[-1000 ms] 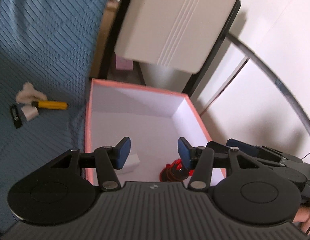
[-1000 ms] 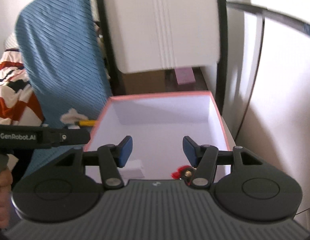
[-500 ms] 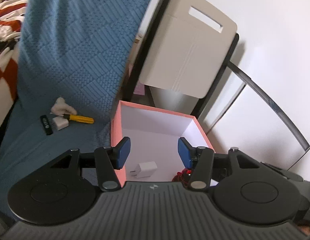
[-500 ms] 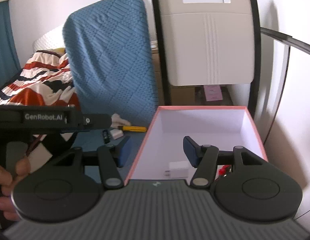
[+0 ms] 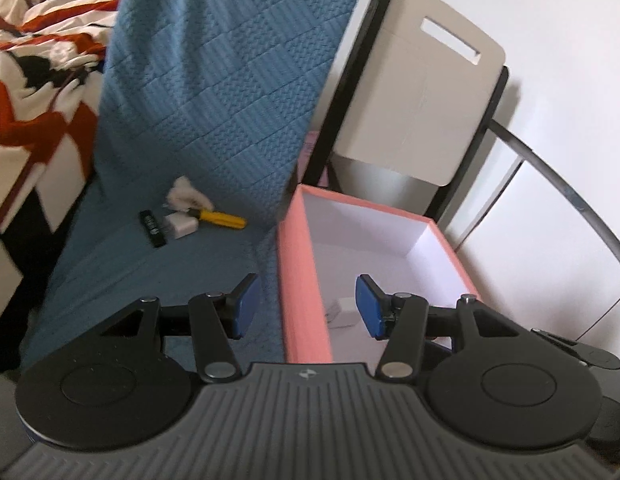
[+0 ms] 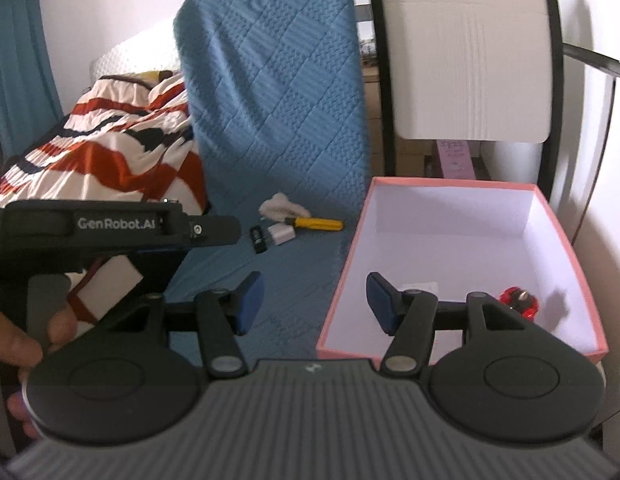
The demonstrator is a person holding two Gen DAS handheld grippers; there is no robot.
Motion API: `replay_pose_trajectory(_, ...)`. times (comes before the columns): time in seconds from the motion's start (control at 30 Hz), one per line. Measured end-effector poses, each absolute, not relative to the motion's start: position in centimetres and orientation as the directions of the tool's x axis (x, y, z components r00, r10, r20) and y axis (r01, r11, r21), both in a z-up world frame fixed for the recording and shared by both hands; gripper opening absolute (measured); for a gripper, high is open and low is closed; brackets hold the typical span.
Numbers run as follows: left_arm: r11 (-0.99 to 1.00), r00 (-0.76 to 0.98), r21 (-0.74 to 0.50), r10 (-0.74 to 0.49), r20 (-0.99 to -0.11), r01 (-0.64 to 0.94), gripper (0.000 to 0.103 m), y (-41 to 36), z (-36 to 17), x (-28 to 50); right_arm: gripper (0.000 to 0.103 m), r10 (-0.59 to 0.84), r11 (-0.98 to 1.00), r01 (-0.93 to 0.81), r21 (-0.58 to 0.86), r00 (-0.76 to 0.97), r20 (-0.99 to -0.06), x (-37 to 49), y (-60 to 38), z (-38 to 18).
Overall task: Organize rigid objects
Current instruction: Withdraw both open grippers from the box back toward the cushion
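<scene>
Between the left fingers: nothing is held — the left gripper (image 5: pixel 306 304) stands about half open, its blue pads straddling the near pink wall of the box (image 5: pixel 300 280).
Between the right fingers: also empty — the right gripper (image 6: pixel 315 302) is parted about as wide, the box's left wall just inside its right pad.
Just past the right gripper: inside the box, a white charger (image 6: pixel 423 286) peeps out behind the right finger, and a red object (image 6: pixel 519 300) lies beyond it toward the near right corner.
Ahead and left of both grippers: the loose pile on the blue cover (image 6: pixel 286 280) — a black stick (image 6: pixel 258 238), a white adapter (image 6: pixel 282 234), a yellow-handled tool (image 6: pixel 315 223) and a white crumpled item (image 6: pixel 282 206), close together and well apart from either tool.
Step in hand: probably the reach back toward that pile for the next piece; two things are boxed, several are left.
Next move calls for: carrying one gripper forward and left over the seat, lowering onto a single item — the adapter and stick touch, so the pads must take only one.
</scene>
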State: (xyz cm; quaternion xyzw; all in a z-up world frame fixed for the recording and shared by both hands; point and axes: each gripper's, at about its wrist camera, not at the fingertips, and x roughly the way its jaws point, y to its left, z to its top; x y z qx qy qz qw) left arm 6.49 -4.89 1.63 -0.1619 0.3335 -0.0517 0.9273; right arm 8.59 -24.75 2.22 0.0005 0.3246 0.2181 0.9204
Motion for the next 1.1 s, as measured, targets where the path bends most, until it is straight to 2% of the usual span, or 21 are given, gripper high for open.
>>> replay_pose_trajectory(0.67,0.93,0.731,-0.35,-0.161,-0.663,-0.112,0.059,1.9,-1.2,2.5,0.06,0.386,0.91,-0.384,0.158,0.64,-0.665,5.8,-19.9,-0.5)
replay_pose_trajectory(0.93,0.93,0.717,-0.344,-0.152,-0.68,-0.128,0.059,3.7,-3.5,4.2,0.06,0.37,0.919,-0.36,0.162,0.64,-0.674,7.2,-19.1,-1.8)
replay_pose_trajectory(1.1,0.925,0.719,-0.325,-0.09,-0.689,-0.197,0.059,5.6,-6.7,6.2,0.06,0.355,0.92,-0.37,0.13,0.644,-0.678,9.1,-17.8,-3.1)
